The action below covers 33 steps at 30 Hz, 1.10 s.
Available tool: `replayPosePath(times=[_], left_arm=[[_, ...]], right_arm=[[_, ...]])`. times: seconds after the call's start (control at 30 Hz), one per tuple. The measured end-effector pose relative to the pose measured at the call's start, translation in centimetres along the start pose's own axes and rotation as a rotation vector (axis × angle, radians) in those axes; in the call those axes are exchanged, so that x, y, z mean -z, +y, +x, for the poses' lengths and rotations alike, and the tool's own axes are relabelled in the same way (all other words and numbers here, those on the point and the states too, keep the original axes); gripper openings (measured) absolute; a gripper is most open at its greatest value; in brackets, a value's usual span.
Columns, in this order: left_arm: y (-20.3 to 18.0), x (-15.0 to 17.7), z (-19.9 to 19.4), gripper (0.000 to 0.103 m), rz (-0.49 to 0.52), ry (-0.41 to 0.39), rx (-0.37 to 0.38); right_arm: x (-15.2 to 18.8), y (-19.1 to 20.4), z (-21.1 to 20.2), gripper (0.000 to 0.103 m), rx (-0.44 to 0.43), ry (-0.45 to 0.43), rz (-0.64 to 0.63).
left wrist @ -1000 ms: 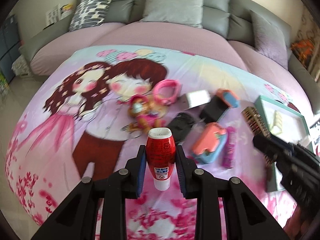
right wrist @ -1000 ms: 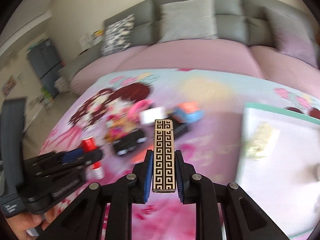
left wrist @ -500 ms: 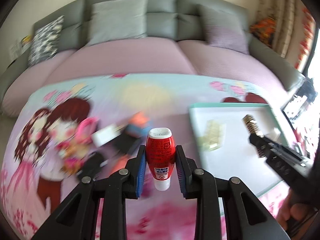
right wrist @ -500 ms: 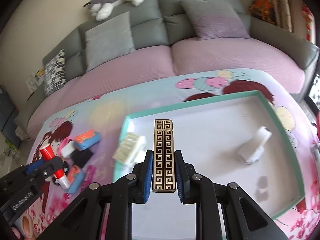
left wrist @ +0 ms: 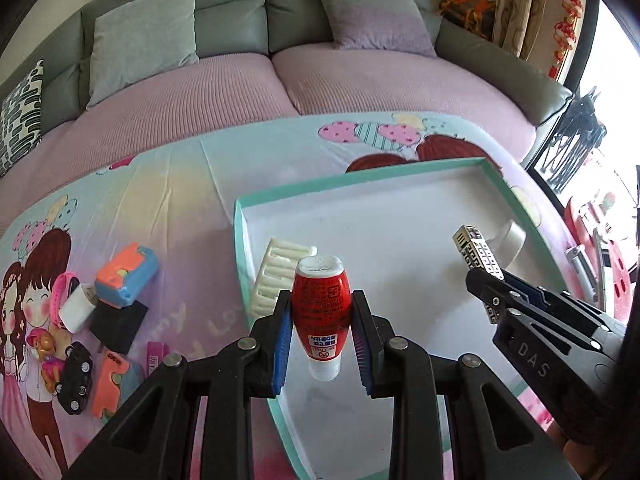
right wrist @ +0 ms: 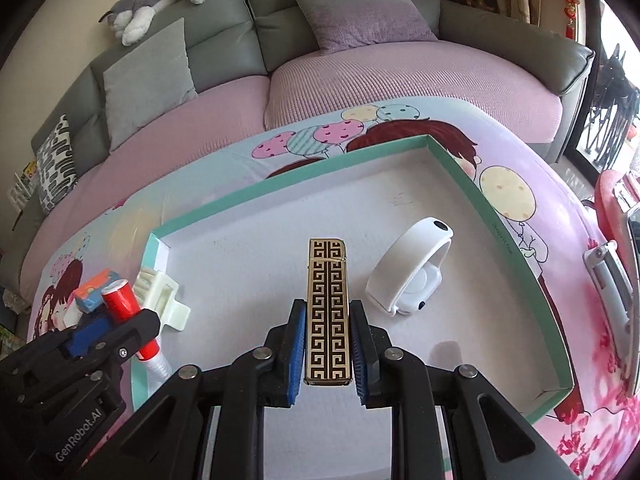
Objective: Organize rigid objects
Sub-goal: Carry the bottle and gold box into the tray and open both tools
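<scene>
Left wrist view: left gripper [left wrist: 320, 334] clamps red tube [left wrist: 321, 304] over teal-rimmed tray [left wrist: 239, 240]. Right gripper [right wrist: 328, 354] clamps gold patterned lighter [right wrist: 328, 312] near white wristband [right wrist: 412, 268].

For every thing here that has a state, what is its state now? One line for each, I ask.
Left tool: shut on the red bottle.
Red bottle: capped, held above the tray.
Right tool: shut on the patterned lighter.
Patterned lighter: lid closed, held above the tray.
Teal tray: open, holds a white watch and a cream comb.
</scene>
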<state>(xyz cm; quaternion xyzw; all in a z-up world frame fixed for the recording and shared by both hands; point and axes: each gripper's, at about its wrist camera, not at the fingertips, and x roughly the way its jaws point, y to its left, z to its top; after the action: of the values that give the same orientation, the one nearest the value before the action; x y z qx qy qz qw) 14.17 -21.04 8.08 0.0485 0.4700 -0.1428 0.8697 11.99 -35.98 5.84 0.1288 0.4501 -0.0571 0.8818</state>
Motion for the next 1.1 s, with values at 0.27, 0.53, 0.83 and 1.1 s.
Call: replayPosePath(times=[0.27,0.53,0.83,1.1], left_arm=[[0.0,0.4,0.1,0.030,-0.001,-0.012,-0.021],[-1.0,0.5,0.1,0.030,0.008,-0.013,0.028],[-0.9,0.8,0.5,0.030,0.001,0.002,0.029],[-0.3,0.6,-0.1,0.045,-0.028,-0.016,0.026]], right_arm=[[0.3,0.2,0.8,0.022,0.001,0.031,-0.023],[0.1,0.0,1.1,0.022,0.019,0.039,-0.014],[0.1,-0.1,1.6,0.023,0.039,0.062,-0.002],[-0.1,0.1,1.2,0.024,0.047,0.042,-0.008]])
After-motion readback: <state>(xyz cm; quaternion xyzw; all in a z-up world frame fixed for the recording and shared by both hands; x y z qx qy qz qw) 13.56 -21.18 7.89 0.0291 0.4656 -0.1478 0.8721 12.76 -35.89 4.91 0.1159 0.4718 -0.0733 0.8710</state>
